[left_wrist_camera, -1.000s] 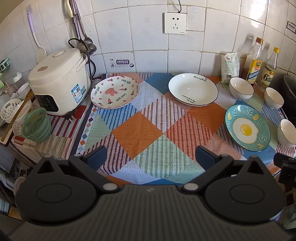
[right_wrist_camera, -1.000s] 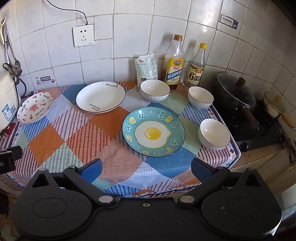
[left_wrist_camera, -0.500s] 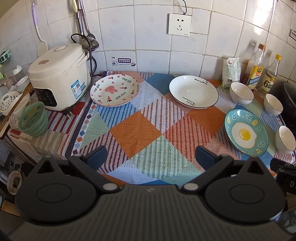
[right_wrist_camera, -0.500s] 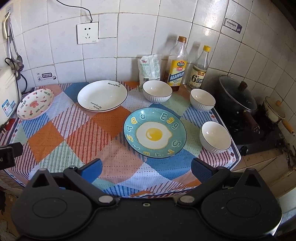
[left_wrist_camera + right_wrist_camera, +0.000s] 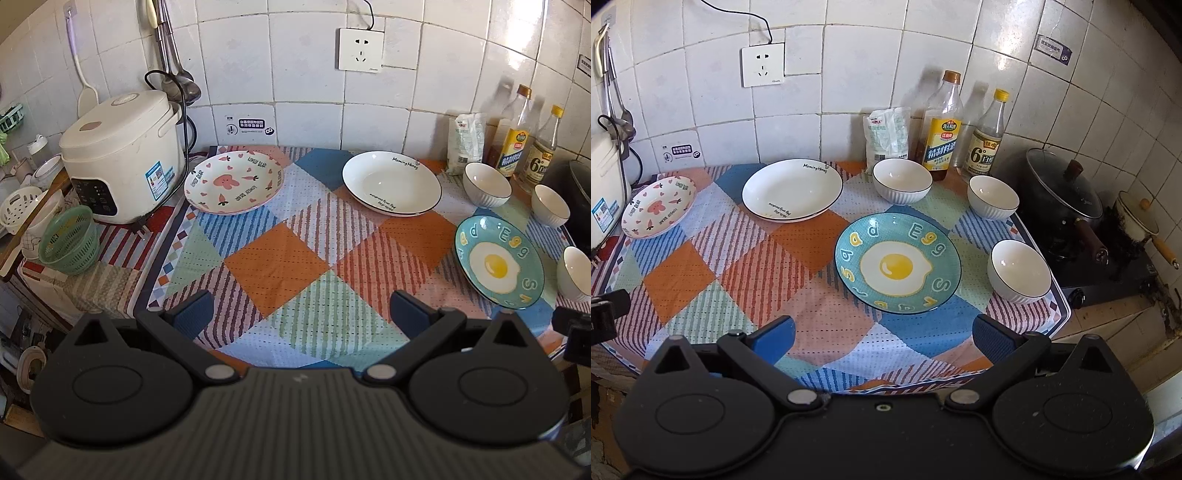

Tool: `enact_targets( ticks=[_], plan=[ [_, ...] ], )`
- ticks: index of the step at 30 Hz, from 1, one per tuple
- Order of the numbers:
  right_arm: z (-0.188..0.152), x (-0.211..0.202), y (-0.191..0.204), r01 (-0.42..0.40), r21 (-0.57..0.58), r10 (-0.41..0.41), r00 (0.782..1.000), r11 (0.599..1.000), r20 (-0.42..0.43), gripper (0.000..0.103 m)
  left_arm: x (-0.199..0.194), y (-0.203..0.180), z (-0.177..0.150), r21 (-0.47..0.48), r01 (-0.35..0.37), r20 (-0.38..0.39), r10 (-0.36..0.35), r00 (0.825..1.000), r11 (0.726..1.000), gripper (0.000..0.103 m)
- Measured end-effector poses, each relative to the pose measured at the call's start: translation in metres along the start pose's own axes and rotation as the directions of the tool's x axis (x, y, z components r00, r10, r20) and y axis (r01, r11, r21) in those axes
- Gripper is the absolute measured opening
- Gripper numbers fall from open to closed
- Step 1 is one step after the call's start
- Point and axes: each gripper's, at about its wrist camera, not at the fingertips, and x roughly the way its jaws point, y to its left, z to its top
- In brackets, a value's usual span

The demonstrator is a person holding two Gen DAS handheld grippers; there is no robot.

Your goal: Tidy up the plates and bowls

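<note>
- Checked cloth point(image 5: 746, 266) covers the table; both claws hang above its near edge, touching nothing.
- Left claw point(image 5: 301, 314): jaws wide apart, nothing between them.
- Right claw point(image 5: 882, 334): jaws wide apart too, just in front of the egg plate point(image 5: 897, 264).
- Pink plate point(image 5: 234, 182) lies beside the rice cooker point(image 5: 123, 155); white plate point(image 5: 391, 182) sits at the back.
- Three white bowls point(image 5: 1019, 271) stand apart along the right side, near the stove.
</note>
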Motion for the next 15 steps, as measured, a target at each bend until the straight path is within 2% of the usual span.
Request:
enact_targets(
  ticks=[15],
  plan=[
    [-0.004, 0.0046, -0.0009, -0.005, 0.002, 0.005, 1.0, 1.0, -0.003, 0.103, -0.0063, -0.0016, -0.0002, 0.007, 0.029, 0.043, -0.029, 0.999, 1.0, 0.103]
  ],
)
